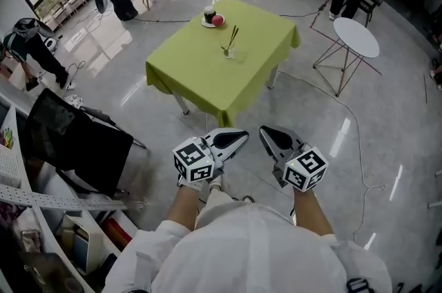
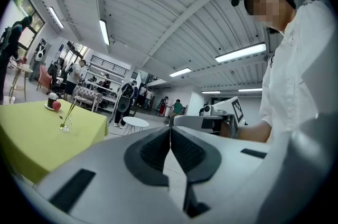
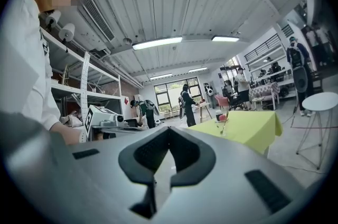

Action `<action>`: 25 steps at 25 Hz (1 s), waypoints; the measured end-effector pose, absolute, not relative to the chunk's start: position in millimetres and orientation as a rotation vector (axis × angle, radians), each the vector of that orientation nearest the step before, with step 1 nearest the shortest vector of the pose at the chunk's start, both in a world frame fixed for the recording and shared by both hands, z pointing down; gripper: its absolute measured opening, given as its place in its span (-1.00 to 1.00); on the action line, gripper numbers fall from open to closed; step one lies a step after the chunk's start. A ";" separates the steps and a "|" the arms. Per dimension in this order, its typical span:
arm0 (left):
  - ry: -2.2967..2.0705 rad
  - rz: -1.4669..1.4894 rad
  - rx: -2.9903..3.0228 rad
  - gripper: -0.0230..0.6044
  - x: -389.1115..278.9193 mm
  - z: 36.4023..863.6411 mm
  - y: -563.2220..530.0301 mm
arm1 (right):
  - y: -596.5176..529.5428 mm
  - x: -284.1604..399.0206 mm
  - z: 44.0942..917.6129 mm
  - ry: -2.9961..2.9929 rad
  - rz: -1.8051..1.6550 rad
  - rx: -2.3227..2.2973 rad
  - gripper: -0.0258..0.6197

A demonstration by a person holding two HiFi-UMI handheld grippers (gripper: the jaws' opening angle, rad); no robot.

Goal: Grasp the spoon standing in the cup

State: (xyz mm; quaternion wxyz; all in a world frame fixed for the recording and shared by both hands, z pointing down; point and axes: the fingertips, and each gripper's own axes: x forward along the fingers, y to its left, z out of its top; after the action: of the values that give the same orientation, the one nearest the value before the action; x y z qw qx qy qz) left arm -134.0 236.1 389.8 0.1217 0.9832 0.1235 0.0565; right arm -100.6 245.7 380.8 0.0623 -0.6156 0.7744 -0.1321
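Spoon (image 1: 233,38): stands in a small clear cup (image 1: 228,53) near the middle of the green-clothed worktop (image 1: 195,74), a little toward its right edge. More than one thin dark stem rises from the cup; I count two, possibly three. They are too small from here to say which one is the spoon. The stems stand nearly upright, with their tops leaning away from me and slightly right.

Direction: the cup lies well ahead of both tongs, with open floor and the near corner of the worktop between us. My left tongs (image 1: 242,137) are a touch closer in line with it than my right tongs (image 1: 265,134). The difference is slight, so I judge that either hand could take the spoon once I have walked up. Given the upright stem, I expect a level approach from the side.

Tongs: both pairs have their pads pressed together with nothing between them. They are held level at my waist, tips angled in toward each other.

Count:
- one cup
- one plate (image 1: 207,23) at the far side of the worktop, carrying one dark mug (image 1: 210,12) and one red round fruit (image 1: 218,20)
- one worktop
- one round white side table (image 1: 356,36) off to the right
- two tongs
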 end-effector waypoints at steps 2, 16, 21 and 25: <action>0.364 0.168 2.868 -0.91 -133.2 390.4 236.7 | 245.4 -100.5 380.5 2.343 -0.400 -1.859 -0.91; 0.397 0.189 2.863 -0.91 -114.7 391.1 241.0 | 247.3 -88.7 380.8 2.361 -0.411 -1.855 -0.91; 0.404 0.193 2.861 -0.91 -106.9 389.9 239.4 | 245.1 -82.1 380.6 2.364 -0.416 -1.858 -0.91; 0.396 0.189 2.857 -0.91 -103.0 391.5 229.3 | 235.4 -77.5 382.7 2.363 -0.422 -1.858 -0.91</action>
State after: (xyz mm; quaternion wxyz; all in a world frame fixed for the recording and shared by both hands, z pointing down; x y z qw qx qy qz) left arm -103.0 229.3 391.5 0.1253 0.9806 0.1358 0.0649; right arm -77.5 235.4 382.7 0.0530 -0.6113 0.7773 -0.1389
